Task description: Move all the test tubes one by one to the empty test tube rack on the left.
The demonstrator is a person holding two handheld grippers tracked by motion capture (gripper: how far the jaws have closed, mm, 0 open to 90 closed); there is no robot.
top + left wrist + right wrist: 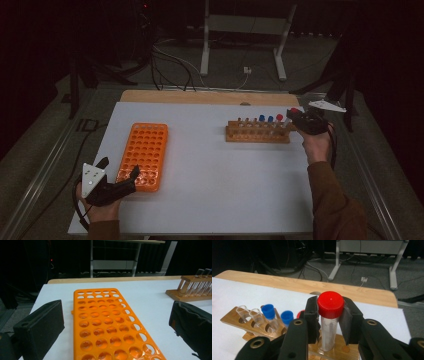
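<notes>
A wooden tube rack (257, 134) stands at the table's right and holds clear tubes, two with blue caps (261, 119) and one with a red cap (279, 118). At its right end my right gripper (296, 117) is shut on a red-capped tube (330, 304). The pads press just under the cap, the tube stands upright, and its lower end is at a hole of the wooden rack (234, 317). An empty orange rack (144, 156) lies at the left. My left gripper (122, 181) stands open at its near end, its jaws either side of the orange rack (107, 325) without touching it.
The white table top (215, 170) lies on a wooden board (200, 96) that shows at the far edge. Beyond it are a metal stand's legs (205, 55) and cables on the floor. The wooden rack (190, 293) is far right in the left gripper view.
</notes>
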